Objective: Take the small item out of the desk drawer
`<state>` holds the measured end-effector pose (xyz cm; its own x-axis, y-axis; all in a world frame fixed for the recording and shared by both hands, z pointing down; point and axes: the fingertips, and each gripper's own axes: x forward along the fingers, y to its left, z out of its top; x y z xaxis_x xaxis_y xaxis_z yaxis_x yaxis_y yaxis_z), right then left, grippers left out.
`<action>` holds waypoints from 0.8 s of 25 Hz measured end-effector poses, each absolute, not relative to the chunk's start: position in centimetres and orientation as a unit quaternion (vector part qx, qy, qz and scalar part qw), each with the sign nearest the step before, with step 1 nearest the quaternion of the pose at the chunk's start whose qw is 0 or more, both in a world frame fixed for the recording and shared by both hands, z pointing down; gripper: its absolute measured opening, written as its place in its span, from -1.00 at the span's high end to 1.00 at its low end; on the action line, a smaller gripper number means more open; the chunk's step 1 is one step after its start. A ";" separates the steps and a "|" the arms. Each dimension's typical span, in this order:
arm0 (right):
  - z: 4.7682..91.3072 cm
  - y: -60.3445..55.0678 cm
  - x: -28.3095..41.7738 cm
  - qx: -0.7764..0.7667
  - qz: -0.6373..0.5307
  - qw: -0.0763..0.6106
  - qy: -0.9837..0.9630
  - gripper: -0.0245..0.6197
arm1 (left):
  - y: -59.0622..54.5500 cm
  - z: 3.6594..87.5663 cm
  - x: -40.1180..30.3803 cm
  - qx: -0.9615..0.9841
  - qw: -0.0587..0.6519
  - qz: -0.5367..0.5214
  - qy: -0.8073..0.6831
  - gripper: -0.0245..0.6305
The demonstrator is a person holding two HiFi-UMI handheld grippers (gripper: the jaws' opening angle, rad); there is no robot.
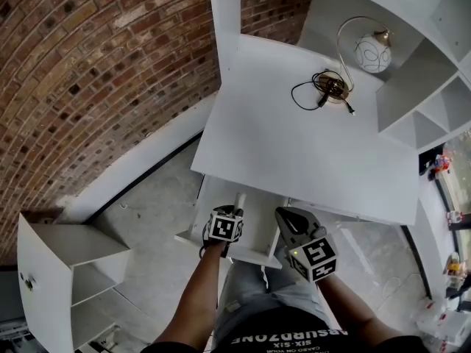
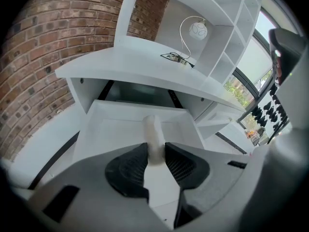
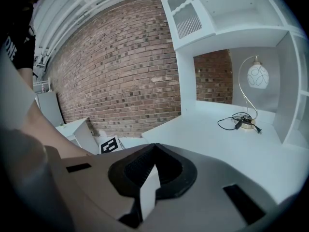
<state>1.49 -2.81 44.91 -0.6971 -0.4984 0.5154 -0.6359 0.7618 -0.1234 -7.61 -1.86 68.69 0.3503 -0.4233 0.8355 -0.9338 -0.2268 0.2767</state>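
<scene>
Holding the small item (image 2: pixel 153 132) above the open drawer (image 2: pixel 96 124) of a white desk (image 1: pixel 294 138).
The left gripper (image 2: pixel 155 148) is clamped on the small item, a short pale cylinder that sticks out past its jaws. The drawer juts out from under the desk's front edge, and the item seems to hang clear of its floor, though that is hard to judge. The right gripper (image 3: pixel 154 146), jaws together and empty, hovers just beside the left. A globe lamp (image 1: pixel 372 50) stands at the desk's far right corner.
</scene>
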 end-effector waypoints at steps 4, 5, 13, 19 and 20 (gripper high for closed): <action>44.4 -3.1 1.0 0.304 0.147 0.230 -0.913 0.93 | -1.6 67.3 -7.9 0.719 0.396 0.308 -0.481 0.57; 44.3 -3.1 0.9 0.303 0.147 0.229 -0.913 0.93 | -1.5 66.9 -8.0 0.720 0.394 0.305 -0.483 0.57; 43.9 -2.6 0.1 0.292 0.148 0.223 -0.918 0.93 | -0.9 64.5 -8.4 0.729 0.377 0.289 -0.493 0.57; 43.4 -1.9 0.1 0.290 0.146 0.219 -0.920 0.93 | -0.1 62.8 -8.3 0.734 0.365 0.283 -0.498 0.57; 43.3 -1.9 0.2 0.291 0.145 0.218 -0.920 0.93 | 0.1 62.5 -8.3 0.735 0.362 0.283 -0.498 0.57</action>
